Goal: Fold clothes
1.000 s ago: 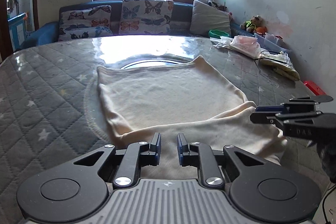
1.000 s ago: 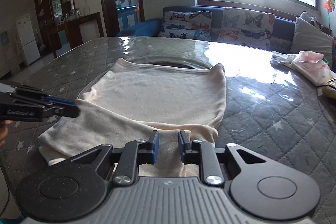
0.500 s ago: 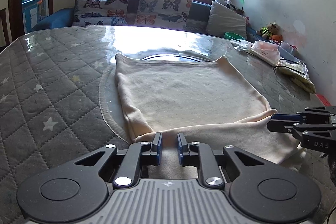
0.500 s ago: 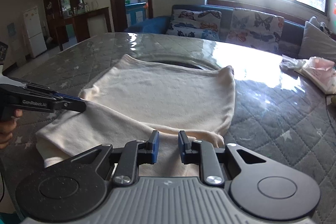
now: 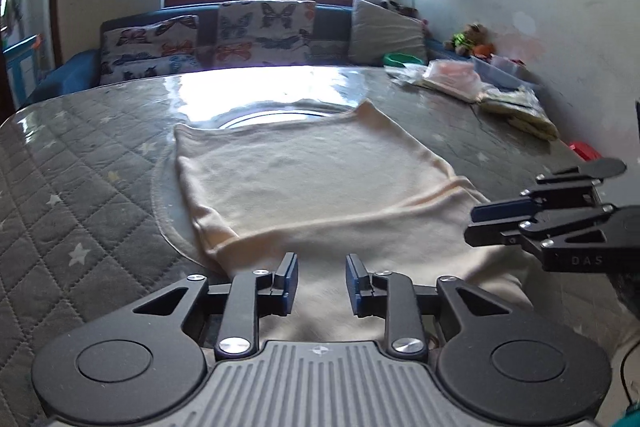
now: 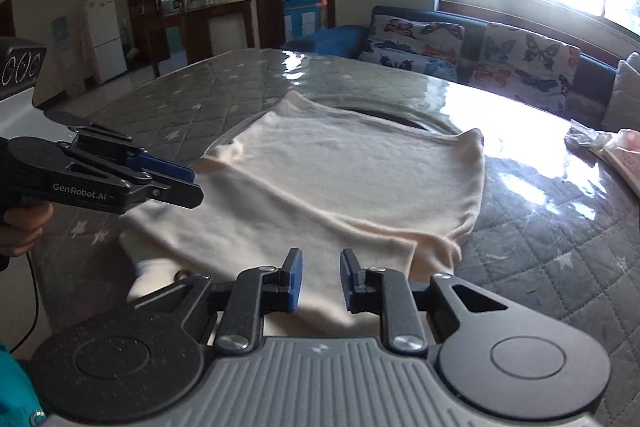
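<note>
A cream garment [image 5: 316, 187] lies on the grey quilted table [image 5: 80, 187], its near part folded over itself. It also shows in the right wrist view [image 6: 340, 187]. My left gripper [image 5: 322, 281] is open over the garment's near left edge, with nothing between its pads. My right gripper [image 6: 320, 281] is open over the near right edge, also empty. Each gripper shows in the other's view: the right one [image 5: 480, 227] at the right, the left one [image 6: 192, 183] at the left. Both hover just above the cloth.
Plastic-wrapped packages [image 5: 452, 79] and a yellowish bundle [image 5: 520, 111] lie at the table's far right. A sofa with butterfly cushions [image 5: 260, 31] stands behind the table. A red object [image 5: 584, 151] sits beside the table on the right.
Both grippers' jaws have opened a little wider. Both have lifted and drawn back slightly from the folded edge. The garment lies as before.
</note>
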A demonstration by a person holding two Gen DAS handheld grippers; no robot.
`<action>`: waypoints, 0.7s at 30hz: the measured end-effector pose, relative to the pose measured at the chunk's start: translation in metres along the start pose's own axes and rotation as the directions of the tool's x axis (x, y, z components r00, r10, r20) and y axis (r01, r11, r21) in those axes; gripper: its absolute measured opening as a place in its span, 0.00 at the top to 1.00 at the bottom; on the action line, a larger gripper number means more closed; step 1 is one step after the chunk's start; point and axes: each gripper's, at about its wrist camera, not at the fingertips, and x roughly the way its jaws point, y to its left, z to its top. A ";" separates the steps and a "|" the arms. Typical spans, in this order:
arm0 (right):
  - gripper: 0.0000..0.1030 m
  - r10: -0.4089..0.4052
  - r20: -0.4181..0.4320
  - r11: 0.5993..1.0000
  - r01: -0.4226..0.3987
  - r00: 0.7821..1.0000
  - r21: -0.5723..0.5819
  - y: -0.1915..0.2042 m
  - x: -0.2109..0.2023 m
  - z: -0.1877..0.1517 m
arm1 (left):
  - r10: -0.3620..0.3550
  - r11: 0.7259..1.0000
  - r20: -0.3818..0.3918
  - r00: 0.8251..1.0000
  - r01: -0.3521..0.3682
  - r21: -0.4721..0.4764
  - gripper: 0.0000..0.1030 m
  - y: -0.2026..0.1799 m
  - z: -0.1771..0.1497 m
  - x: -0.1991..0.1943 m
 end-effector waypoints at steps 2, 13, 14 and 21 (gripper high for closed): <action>0.80 0.005 -0.015 1.000 -0.005 1.000 -0.016 0.003 0.000 -0.005 | -0.001 1.000 -0.031 1.000 0.002 0.020 0.68 -0.005 -0.007 0.005; 0.77 -0.035 -0.034 0.996 0.033 0.999 -0.079 0.009 -0.026 -0.022 | 0.015 0.989 -0.027 1.000 -0.011 0.148 0.59 -0.020 -0.024 -0.023; 0.74 -0.041 -0.039 0.996 0.038 0.998 -0.086 0.009 -0.028 -0.025 | 0.011 0.985 -0.027 1.000 -0.007 0.172 0.59 -0.021 -0.028 -0.028; 0.64 -0.056 -0.065 0.987 0.045 0.996 -0.154 0.016 -0.043 -0.039 | 0.038 0.921 -0.015 0.999 -0.029 0.388 0.58 -0.052 -0.051 -0.031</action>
